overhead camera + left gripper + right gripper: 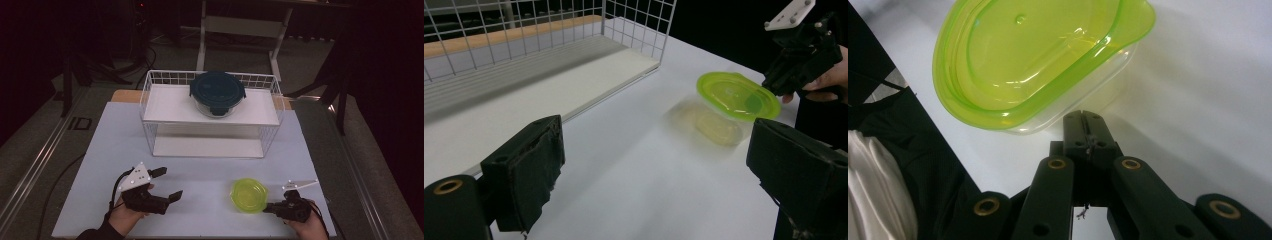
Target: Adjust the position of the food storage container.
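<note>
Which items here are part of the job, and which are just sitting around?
In play:
- green-lidded container, on the table
- right gripper, jaws shut, tips at the container's edge; whether they pinch the rim is unclear
- left gripper, jaws open, holding nothing

Just sitting:
- wire basket rack
- dark-lidded glass container on the rack's top shelf

This is looking like a lab or test room set up for recording, not a home. A white table [125,150] is standing on grey carpet in a dim, dark-walled room. Cables [145,55] are trailing across the floor, a metal rail [35,165] is running alongside, and the white frame of another table [240,25] is standing behind.
</note>
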Demonstrator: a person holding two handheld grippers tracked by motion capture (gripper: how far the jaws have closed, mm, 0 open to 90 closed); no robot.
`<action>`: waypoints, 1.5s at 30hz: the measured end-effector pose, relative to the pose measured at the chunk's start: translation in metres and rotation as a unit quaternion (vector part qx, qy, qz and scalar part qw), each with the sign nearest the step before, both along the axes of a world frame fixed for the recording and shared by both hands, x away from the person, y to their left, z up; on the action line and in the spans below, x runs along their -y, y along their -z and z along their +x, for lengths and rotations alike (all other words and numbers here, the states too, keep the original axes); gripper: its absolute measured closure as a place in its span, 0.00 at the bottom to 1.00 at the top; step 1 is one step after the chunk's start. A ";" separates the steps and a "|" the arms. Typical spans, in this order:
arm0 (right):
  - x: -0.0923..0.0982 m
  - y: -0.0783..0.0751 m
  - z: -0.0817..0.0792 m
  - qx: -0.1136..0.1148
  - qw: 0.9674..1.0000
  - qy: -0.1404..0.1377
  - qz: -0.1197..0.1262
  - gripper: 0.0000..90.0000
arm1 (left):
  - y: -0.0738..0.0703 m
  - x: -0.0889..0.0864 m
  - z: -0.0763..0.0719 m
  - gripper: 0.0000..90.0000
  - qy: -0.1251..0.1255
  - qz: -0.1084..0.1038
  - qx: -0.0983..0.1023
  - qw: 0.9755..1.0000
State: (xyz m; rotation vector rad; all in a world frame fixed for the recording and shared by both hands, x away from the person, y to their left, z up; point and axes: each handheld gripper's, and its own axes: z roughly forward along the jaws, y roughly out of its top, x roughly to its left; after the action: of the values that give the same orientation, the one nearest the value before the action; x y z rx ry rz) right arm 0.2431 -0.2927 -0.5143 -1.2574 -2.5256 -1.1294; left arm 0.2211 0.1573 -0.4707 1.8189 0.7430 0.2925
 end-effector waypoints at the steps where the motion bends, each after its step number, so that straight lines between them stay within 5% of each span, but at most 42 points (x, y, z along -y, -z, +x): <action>1: -0.002 0.000 0.001 -0.001 1.000 -0.001 0.001 1.00 | 0.000 0.000 0.000 0.09 0.000 0.000 0.000 1.000; 28: -0.068 -0.001 0.043 0.007 0.998 -0.052 -0.017 1.00 | 0.000 -0.001 0.000 0.09 0.001 -0.001 0.001 1.000; 45: -0.098 -0.001 0.053 0.008 0.997 -0.077 -0.017 1.00 | 0.000 -0.001 0.000 0.09 0.002 -0.001 0.003 1.000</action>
State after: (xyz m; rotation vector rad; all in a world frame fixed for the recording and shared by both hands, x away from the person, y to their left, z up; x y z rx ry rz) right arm 0.2964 -0.1945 -0.5128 -1.0426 -2.6113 -1.0726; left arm 0.2208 0.1581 -0.4705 1.8176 0.7354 0.2936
